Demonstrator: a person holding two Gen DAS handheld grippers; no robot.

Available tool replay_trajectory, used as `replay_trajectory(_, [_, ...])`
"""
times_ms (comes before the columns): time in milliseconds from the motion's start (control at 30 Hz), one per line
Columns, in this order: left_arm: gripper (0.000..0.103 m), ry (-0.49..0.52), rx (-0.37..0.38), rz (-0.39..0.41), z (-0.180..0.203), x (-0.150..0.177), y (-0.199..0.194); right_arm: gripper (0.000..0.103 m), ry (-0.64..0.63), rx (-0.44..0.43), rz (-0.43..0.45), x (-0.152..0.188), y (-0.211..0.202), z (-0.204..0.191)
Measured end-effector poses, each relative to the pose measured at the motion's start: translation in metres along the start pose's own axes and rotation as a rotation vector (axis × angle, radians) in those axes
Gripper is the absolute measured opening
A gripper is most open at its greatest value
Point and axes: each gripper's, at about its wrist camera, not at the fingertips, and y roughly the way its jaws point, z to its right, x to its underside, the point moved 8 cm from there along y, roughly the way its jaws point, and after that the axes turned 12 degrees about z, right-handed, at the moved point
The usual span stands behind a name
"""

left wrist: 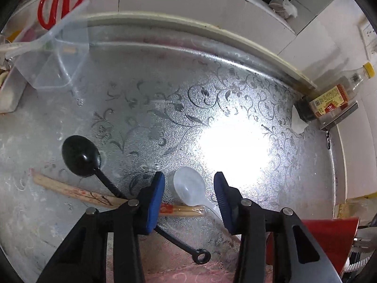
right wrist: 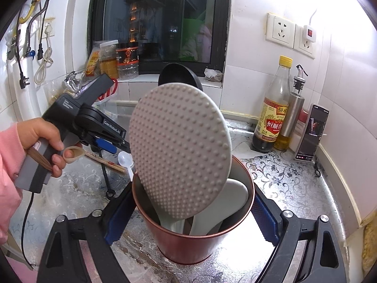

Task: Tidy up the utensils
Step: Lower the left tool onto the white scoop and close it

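Note:
In the left wrist view my left gripper [left wrist: 189,188] is open just above the counter, its blue pads either side of a clear plastic spoon [left wrist: 191,187]. A black ladle [left wrist: 81,156] and wrapped chopsticks [left wrist: 77,192] lie to its left, partly under the fingers. In the right wrist view my right gripper [right wrist: 188,214] is shut on a red utensil cup [right wrist: 192,240] that holds a dimpled grey rice paddle [right wrist: 180,151], a white spoon [right wrist: 226,202] and a black ladle [right wrist: 180,75]. The left gripper [right wrist: 117,145] shows there too, over the clear spoon [right wrist: 126,160].
A clear plastic box [left wrist: 56,63] and red scissors [left wrist: 62,0] stand at the back left. A vinegar bottle [right wrist: 274,108], oil bottle [right wrist: 291,115] and phone [right wrist: 311,133] stand at the back right. The counter has a raised rim [left wrist: 212,33].

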Motion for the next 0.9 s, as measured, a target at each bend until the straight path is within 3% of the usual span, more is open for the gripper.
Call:
replay_trajectory(267, [0.036, -0.020, 0.004, -0.024, -0.001, 0.004, 0.012, 0.092, 0.001, -0.003, 0.000, 0.000, 0.000, 0.001])
replay_trajectory(633, [0.007, -0.082, -0.020, 0.013, -0.015, 0.001, 0.011, 0.094, -0.004, -0.002, -0.004, 0.001, 0.001, -0.001])
replay_trajectory(900, [0.005, -0.143, 0.000, 0.066, -0.024, 0.007, -0.004, 0.093, -0.005, -0.002, -0.006, 0.001, 0.001, -0.001])
